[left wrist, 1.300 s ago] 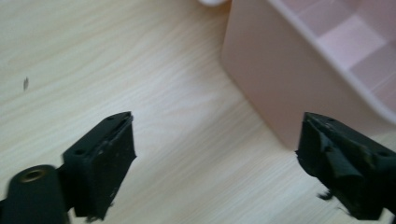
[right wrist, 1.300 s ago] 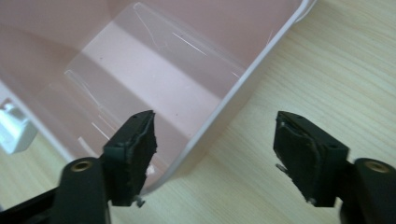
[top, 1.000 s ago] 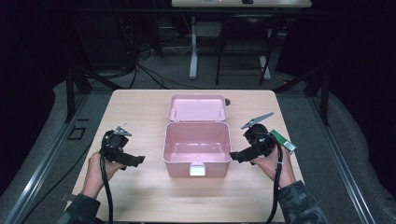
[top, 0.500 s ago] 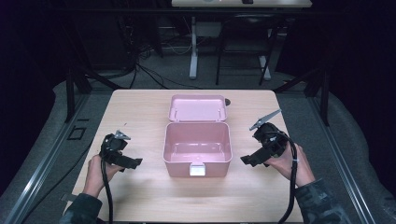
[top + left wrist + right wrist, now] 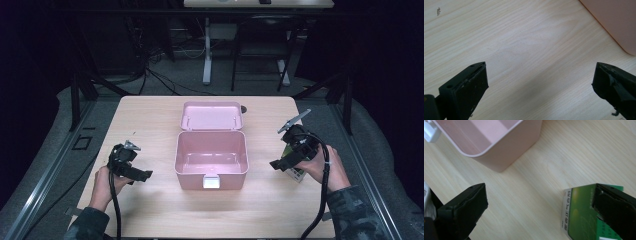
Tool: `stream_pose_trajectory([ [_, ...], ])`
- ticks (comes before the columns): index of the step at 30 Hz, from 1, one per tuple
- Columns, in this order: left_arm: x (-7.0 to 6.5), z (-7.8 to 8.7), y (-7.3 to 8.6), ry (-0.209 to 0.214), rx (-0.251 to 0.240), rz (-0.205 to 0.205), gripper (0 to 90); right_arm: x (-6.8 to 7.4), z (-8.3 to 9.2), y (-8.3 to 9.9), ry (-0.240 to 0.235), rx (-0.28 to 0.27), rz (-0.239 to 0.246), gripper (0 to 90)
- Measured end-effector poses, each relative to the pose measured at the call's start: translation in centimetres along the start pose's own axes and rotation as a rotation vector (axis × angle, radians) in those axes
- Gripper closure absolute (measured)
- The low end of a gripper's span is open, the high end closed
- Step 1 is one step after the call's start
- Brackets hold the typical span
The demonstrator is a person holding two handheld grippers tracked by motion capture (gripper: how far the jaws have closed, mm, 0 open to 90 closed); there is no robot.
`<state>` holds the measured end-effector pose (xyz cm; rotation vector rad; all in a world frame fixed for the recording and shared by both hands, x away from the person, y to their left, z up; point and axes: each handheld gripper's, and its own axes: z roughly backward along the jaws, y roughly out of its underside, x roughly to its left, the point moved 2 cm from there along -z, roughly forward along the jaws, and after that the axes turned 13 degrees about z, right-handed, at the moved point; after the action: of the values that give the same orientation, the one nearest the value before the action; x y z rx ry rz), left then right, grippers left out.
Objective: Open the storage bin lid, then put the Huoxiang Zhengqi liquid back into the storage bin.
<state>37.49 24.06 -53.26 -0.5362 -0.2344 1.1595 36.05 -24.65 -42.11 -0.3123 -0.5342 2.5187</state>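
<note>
Green box (image 5: pixel 584 212) lies on the table (image 5: pixel 150 115), right of the open pink case (image 5: pixel 212 152); right gripper (image 5: pixel 292 150), empty, jaws just spread wide, hovers above it. Left gripper (image 5: pixel 131 165) gapes empty.

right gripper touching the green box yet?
Cannot tell. In the right gripper view one pad overlaps the green box, jaws wide open; contact or a gap above it isn't plain.

- I count one pink box (image 5: pixel 211 159) on the bench (image 5: pixel 150 120), its single hinged lid (image 5: pixel 212 115) lying open behind it.
- One white latch (image 5: pixel 210 182) on the box's front wall.
- One green packet (image 5: pixel 584 215) lying flat on the bench.
- Two grippers: one on my left (image 5: pixel 131 172), one on my right (image 5: pixel 280 165).
- Two hands of the person, one per gripper.
</note>
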Motion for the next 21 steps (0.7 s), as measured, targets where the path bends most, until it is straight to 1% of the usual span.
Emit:
stream_pose_trajectory([
  [2, -0.1, 0.0, 0.0, 0.0, -0.001, -0.001, 0.0, -0.3, 0.0, 0.1, 0.001, 0.011, -0.001, 0.0],
  [3, -0.2, -0.1, 0.0, 0.004, -0.004, -0.003, 0.0, -0.8, 0.1, 0.3, 0.002, 0.019, -0.008, 0.0],
  [5, -0.2, -0.1, 0.0, 0.006, -0.004, -0.007, 0.0, -1.1, 0.2, 0.3, 0.003, 0.029, -0.01, 0.0],
  [6, -0.1, -0.1, 0.0, 0.007, -0.004, -0.006, 0.0, -1.4, 0.2, 0.3, 0.003, 0.034, -0.003, 0.0],
  [7, -0.1, -0.1, 0.0, 0.006, -0.001, -0.008, 0.0, -1.5, 0.2, 0.3, 0.001, 0.049, -0.004, 0.0],
  [8, -0.1, -0.1, 0.0, -0.009, 0.001, -0.015, 0.0, -1.7, 0.1, 0.3, -0.001, 0.056, 0.001, 0.0],
  [10, -0.2, -0.2, 0.0, -0.022, -0.001, -0.02, 0.0, -2.3, 0.0, 0.2, -0.003, 0.108, -0.002, 0.0],
  [11, -0.2, -0.2, 0.0, -0.021, 0.001, -0.02, 0.0, -2.5, 0.0, 0.2, -0.005, 0.122, -0.006, 0.0],
  [12, -0.2, -0.2, 0.0, -0.021, 0.003, -0.023, 0.0, -2.7, -0.1, 0.2, 0.002, 0.12, -0.008, 0.0],
  [13, -0.3, -0.2, 0.0, -0.028, 0.003, -0.026, 0.0, -2.9, 0.0, 0.2, -0.003, 0.122, -0.008, 0.0],
  [14, -0.3, -0.2, 0.0, -0.028, 0.002, -0.026, 0.0, -3.0, 0.0, 0.2, 0.001, 0.115, -0.007, 0.0],
  [15, -0.3, -0.2, 0.0, -0.021, 0.002, -0.026, 0.0, -3.1, 0.2, 0.2, 0.003, 0.121, -0.01, 0.0],
  [16, -0.3, -0.2, 0.0, -0.027, 0.001, -0.026, 0.0, -3.2, 0.2, 0.2, 0.01, 0.114, -0.011, 0.0],
  [17, -0.3, -0.2, 0.0, -0.024, 0.003, -0.028, 0.0, -3.3, 0.3, 0.2, 0.011, 0.114, -0.005, 0.0],
  [21, -0.3, -0.2, 0.1, -0.018, 0.003, -0.029, 0.0, -3.8, 0.5, 0.5, 0.018, 0.13, -0.02, 0.0],
])
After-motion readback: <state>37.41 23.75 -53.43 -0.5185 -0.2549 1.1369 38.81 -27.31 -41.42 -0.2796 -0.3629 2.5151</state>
